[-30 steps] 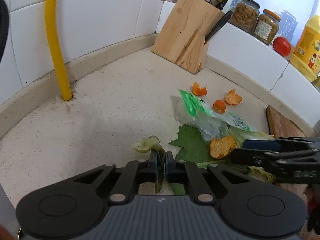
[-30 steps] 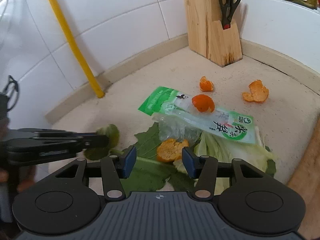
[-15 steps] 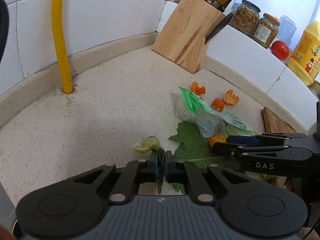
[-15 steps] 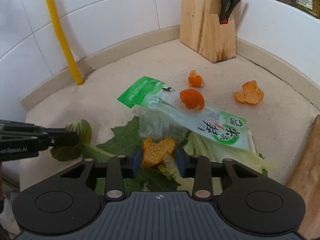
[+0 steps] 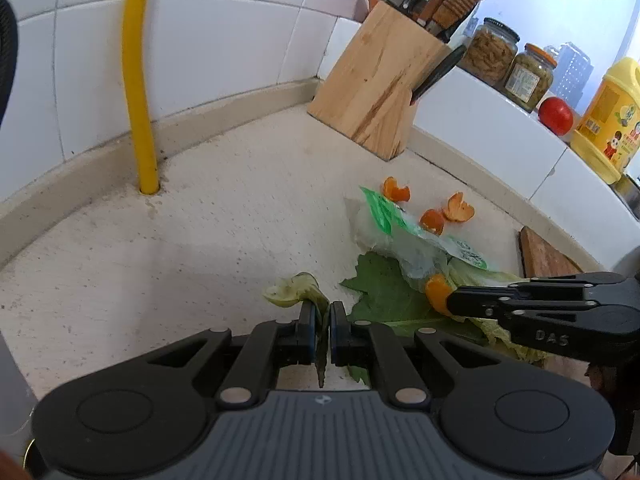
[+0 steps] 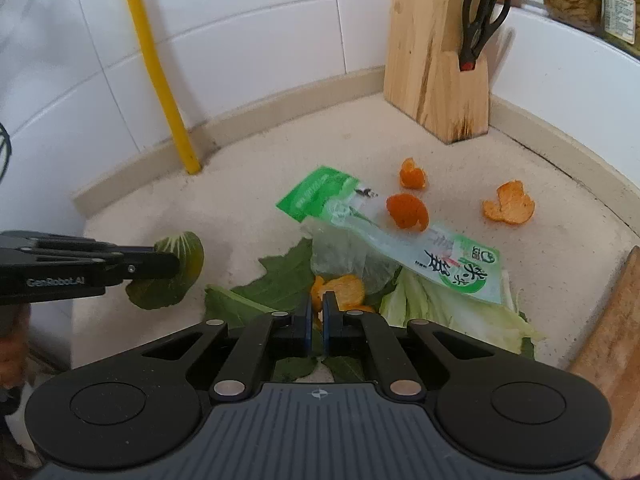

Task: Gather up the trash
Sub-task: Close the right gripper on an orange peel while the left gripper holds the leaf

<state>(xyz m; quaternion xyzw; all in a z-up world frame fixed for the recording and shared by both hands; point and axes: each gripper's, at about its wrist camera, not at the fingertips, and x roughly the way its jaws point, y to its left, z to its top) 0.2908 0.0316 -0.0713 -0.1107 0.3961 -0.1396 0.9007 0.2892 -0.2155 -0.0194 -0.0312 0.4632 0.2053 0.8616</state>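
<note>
My left gripper (image 5: 323,312) is shut on a wilted green leaf (image 5: 298,292), held above the speckled counter; in the right wrist view that leaf (image 6: 176,268) hangs from the left gripper (image 6: 172,266) at the left. My right gripper (image 6: 316,304) is shut on an orange peel piece (image 6: 344,288) that lies over a large green leaf (image 6: 280,276). The same peel (image 5: 436,292) shows at the right gripper's tip (image 5: 450,300) in the left wrist view. A green-and-clear plastic packet (image 6: 400,236) lies across pale cabbage leaves (image 6: 448,308). Three more peels (image 6: 408,210) (image 6: 413,173) (image 6: 508,208) are scattered behind.
A wooden knife block (image 6: 436,60) with scissors stands at the back corner. A yellow pipe (image 6: 156,68) rises from the counter along the tiled wall. A wooden board (image 6: 616,340) edges in at the right. Jars (image 5: 528,76), a tomato (image 5: 555,115) and a yellow bottle (image 5: 608,120) sit on the ledge.
My right gripper went from open to shut, closing on the orange peel piece. The left gripper kept its hold on the wilted leaf and drew back slightly.
</note>
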